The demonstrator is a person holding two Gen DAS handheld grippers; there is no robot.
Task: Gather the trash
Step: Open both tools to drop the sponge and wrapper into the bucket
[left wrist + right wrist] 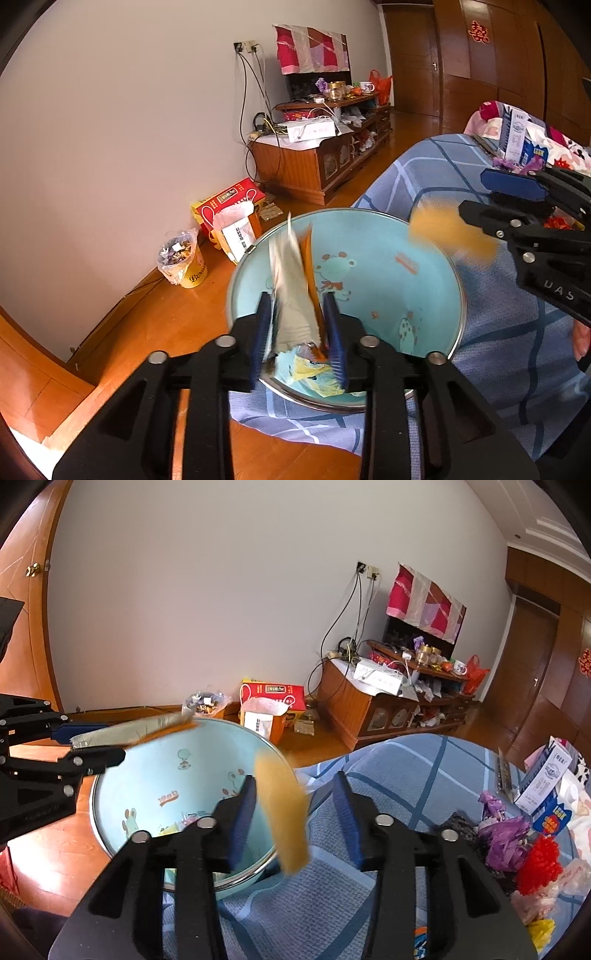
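The round light-blue enamel basin with cartoon prints (388, 280) is sitting at the edge of the blue plaid bedspread (424, 771), open wooden floor (122, 332) beyond its rim. Over it, the left gripper (299, 332) fingers are standing spread around a silver-and-orange wrapper (293, 291). At its near rim, the right gripper (295, 819) fingers are spread; a blurred yellow-orange piece (284, 812) is between them, untouched. Paper scraps (314, 369) are lying inside.

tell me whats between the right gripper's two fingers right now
A blurred orange-yellow wrapper hangs in the gap of the right gripper, touching neither blue pad, beside the rim of the blue basin. The right wrist view shows it.
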